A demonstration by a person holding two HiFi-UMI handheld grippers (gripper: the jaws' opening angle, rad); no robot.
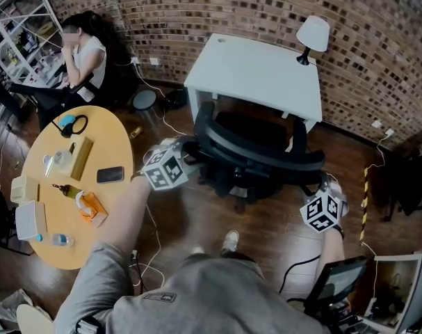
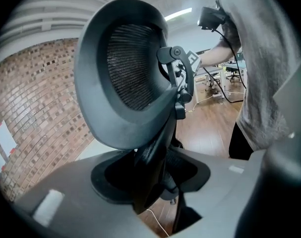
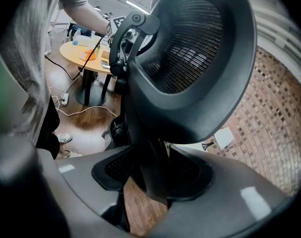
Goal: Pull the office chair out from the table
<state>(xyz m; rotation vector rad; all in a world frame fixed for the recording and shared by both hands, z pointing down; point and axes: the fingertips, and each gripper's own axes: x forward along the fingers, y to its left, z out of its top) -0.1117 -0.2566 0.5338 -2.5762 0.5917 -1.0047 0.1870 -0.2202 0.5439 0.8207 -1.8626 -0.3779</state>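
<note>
The black mesh office chair [image 1: 256,145] stands with its seat under the front of the white table [image 1: 256,72], its back toward me. My left gripper [image 1: 195,150] grips the left edge of the chair's back, and my right gripper [image 1: 313,181] grips the right edge. In the left gripper view the chair's back [image 2: 125,73] rises just ahead, and its dark frame is clamped in the left gripper [image 2: 150,192]. The right gripper view shows the same from the other side: the chair's back [image 3: 190,58] with its frame pinched in the right gripper [image 3: 152,182].
A round wooden table [image 1: 106,134] with a phone, a bottle and small items stands at the left. A person [image 1: 85,54] sits at the back left. A white lamp [image 1: 312,35] is on the table's right corner. Cables cross the wooden floor; a brick wall runs behind.
</note>
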